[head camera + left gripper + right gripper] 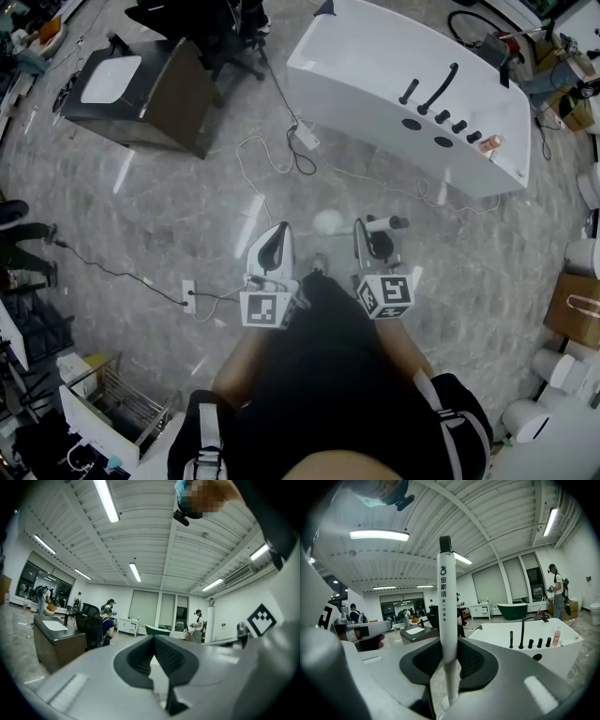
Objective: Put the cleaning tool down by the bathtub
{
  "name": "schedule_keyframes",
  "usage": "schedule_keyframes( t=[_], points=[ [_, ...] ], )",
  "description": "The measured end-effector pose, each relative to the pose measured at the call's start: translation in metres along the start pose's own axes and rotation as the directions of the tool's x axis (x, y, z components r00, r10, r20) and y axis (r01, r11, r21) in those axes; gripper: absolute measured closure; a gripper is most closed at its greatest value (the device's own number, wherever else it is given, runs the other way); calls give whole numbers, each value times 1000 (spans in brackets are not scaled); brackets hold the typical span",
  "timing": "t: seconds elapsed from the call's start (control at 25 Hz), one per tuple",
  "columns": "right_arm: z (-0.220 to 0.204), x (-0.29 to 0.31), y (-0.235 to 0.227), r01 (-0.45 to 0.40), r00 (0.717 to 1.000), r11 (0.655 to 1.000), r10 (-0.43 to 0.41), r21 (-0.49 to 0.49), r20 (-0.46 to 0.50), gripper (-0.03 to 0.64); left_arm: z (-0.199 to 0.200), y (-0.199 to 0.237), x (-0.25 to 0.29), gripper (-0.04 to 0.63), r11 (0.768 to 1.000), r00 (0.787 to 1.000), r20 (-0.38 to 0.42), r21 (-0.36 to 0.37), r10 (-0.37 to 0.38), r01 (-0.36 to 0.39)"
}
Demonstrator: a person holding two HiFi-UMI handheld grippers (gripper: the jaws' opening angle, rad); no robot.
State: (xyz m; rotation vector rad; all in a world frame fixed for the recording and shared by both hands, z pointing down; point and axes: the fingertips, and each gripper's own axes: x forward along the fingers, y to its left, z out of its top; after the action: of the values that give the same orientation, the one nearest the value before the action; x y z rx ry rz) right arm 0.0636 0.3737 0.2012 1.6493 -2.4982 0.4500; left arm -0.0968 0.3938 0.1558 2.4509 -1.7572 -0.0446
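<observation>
Your right gripper [366, 227] is clamped on the cleaning tool [446, 597]. Its own view shows the white handle upright between the pads, with the black tip at twelve o'clock. Only the head view shows the handle sticking out toward three o'clock above the floor [187, 216], with the bathtub [412, 94] at one o'clock, well apart. Your left gripper [280, 230] has its jaws closed together on nothing, which only its own view shows. You have two grippers, one tool and one white bathtub with five black fittings [530, 643] and one pink bottle [556, 637] on its rim.
</observation>
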Motion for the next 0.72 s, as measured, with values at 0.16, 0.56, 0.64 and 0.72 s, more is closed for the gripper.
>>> schedule_keyframes(
  t=[0.16, 0.56, 0.64, 0.72],
  points=[
    [5, 14, -15, -11, 1000, 1000, 11, -13, 1, 523, 3, 1, 14, 588, 1000, 1000, 11, 12, 26, -26],
    [16, 28, -35, 12, 1000, 1000, -12, -1, 17, 523, 6, 6, 37, 588, 999, 999, 22, 24, 39, -40],
    [17, 32, -38, 15, 1000, 1000, -15, -1, 17, 523, 3, 8, 45, 588, 999, 999, 13, 18, 38, -38],
    [19, 37, -42, 20, 1000, 1000, -20, -4, 16, 523, 7, 7, 57, 588, 999, 999, 39, 21, 24, -25]
  ],
)
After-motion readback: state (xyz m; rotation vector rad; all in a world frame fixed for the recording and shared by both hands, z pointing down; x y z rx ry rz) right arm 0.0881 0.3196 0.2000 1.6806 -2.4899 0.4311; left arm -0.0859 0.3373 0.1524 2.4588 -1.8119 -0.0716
